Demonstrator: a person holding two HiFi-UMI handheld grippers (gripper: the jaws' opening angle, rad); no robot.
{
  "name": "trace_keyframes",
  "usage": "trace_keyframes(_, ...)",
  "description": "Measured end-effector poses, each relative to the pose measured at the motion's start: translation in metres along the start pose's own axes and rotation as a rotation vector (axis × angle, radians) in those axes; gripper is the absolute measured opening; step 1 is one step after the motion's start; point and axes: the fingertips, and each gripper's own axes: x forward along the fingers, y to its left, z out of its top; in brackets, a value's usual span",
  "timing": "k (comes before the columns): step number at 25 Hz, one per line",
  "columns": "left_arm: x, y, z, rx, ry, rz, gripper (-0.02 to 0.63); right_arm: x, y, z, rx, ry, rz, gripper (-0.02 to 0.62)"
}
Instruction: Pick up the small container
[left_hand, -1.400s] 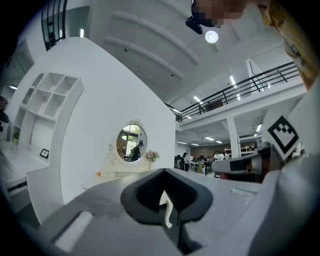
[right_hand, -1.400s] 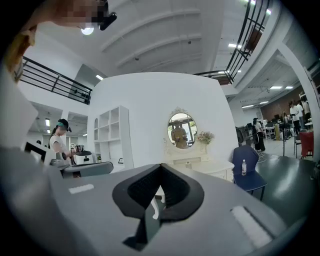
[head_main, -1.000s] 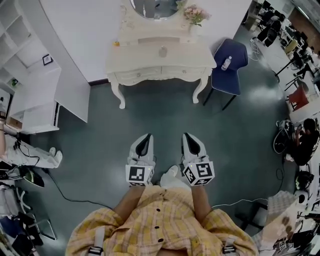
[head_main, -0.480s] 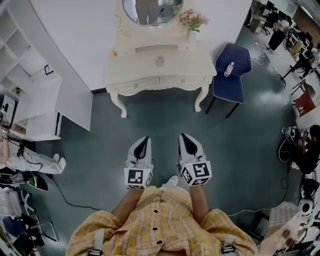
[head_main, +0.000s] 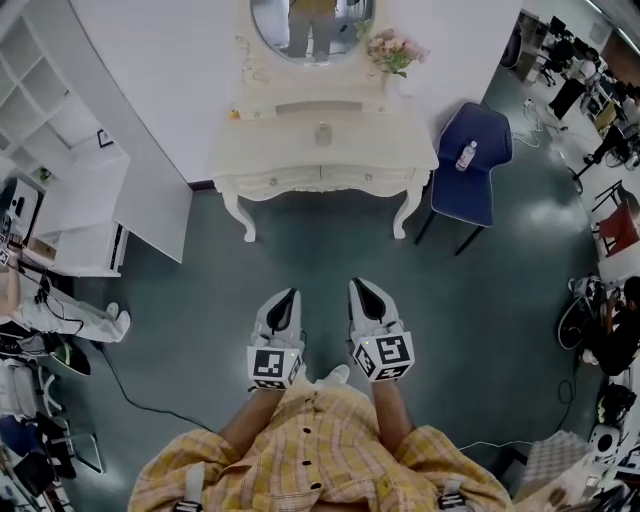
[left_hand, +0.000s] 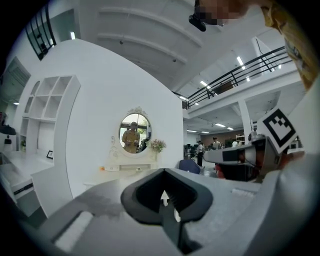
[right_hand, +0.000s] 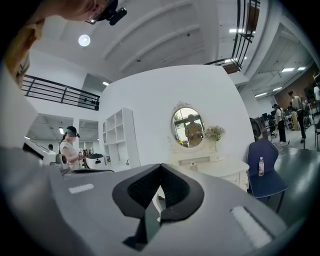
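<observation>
Head view: left gripper (head_main: 289, 297), right gripper (head_main: 358, 286), fingers (head_main: 283, 312) together, over floor (head_main: 500, 300)

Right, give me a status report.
Left tool and right tool shut, empty. Small container sits on the dressing table ahead, untouched. Bare floor between; chair stands beside the table, off the path.

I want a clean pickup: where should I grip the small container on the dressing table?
Probably its body, jaws left and right, coming in level from the front: the small container stands upright mid-top of the dressing table, with a raised ledge behind it.
</observation>
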Motion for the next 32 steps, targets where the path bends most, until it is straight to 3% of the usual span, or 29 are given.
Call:
trace_keyframes(14, 0.073, 0.022, -0.015, -0.050, 0.029, -0.011, -0.005, 0.053, -0.041, -0.006, -0.010, 0.056, -0.015, 0.002)
trace_keyframes(20, 0.133, 0.056, -0.014, -0.061, 0.027, -0.024, -0.003, 0.113, -0.061, -0.002, -0.026, 0.069, -0.015, 0.002)
trace_keyframes(32, 0.275, 0.144, 0.028, -0.048, 0.016, -0.102, -0.003, 0.270, -0.105, 0.046, -0.038, 0.059, -0.071, 0.002)
